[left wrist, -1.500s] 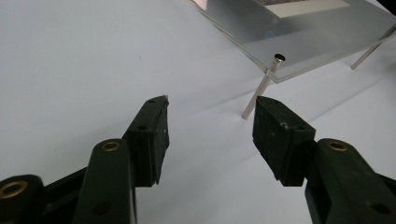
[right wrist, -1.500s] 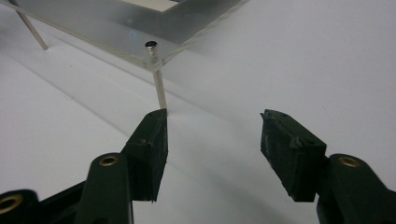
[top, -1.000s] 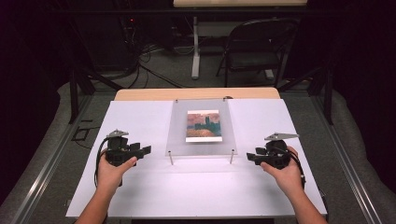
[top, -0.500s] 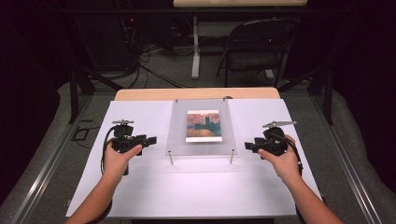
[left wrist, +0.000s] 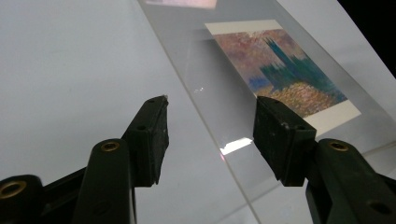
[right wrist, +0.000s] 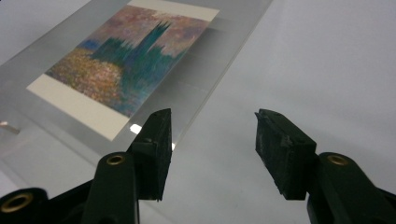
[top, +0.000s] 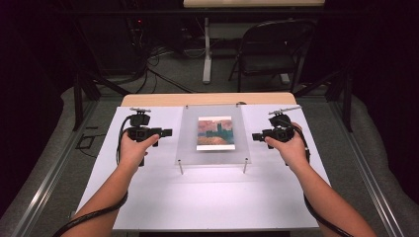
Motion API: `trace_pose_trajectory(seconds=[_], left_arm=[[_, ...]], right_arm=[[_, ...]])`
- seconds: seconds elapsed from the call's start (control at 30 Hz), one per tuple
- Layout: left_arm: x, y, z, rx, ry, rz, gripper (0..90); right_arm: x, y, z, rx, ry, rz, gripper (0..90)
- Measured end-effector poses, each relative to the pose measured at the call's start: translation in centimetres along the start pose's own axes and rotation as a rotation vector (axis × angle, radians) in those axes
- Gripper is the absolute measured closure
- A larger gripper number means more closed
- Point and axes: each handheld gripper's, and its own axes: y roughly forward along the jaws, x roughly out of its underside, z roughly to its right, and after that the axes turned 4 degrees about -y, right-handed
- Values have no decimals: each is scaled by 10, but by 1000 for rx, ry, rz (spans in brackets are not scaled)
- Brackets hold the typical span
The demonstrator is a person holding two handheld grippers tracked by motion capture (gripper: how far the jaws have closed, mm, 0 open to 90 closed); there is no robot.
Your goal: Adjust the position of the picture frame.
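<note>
Left gripper point(top: 167, 132) is held just beside the left edge of the clear plate point(top: 190, 148), and its jaws are apart with nothing pinched; they have just been closing a little. Between both grippers, the clear plate stands on small legs on the white table point(top: 207, 197), with a painted picture point(top: 215, 133) on it. Right gripper point(top: 256, 135) is just beside the plate's right edge, jaws wide, holding nothing.
</note>
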Motion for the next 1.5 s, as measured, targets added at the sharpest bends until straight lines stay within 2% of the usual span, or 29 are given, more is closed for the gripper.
trace_pose_trajectory(seconds=[0.3, 0.47, 0.5, 0.53, 0.57, 0.83, 0.93, 1.2, 1.3, 1.43, 1.5], left_arm=[[-21, 18, 5, -34, 5, -26, 407], [-32, 35, 1, -55, -55, -35, 364], [-32, 35, 1, -55, -55, -35, 364], [-34, 40, -1, -78, -71, -42, 364], [-35, 43, -2, -79, -80, -45, 364], [-39, 61, -7, -100, -110, -51, 364], [-40, 64, -10, -92, -135, -36, 364], [-42, 73, -11, -111, -127, -41, 372], [-42, 77, -11, -107, -133, -40, 361], [-42, 84, -11, -82, -144, -52, 347], [-42, 86, -10, -81, -146, -48, 347]], right_arm=[[-30, 18, 3, 26, 41, 6, 422], [-39, 30, 1, 38, 42, 0, 370], [-39, 33, 1, 41, 43, -1, 363], [-40, 36, 0, 44, 47, -4, 355], [-41, 39, 0, 48, 47, -4, 351], [-45, 58, 2, 58, 83, -28, 343], [-46, 62, 3, 52, 91, -16, 343], [-47, 72, 6, 63, 115, -8, 349], [-47, 76, 5, 60, 117, -7, 349], [-48, 81, 5, 47, 121, -15, 349], [-48, 82, 5, 36, 135, -17, 349]])
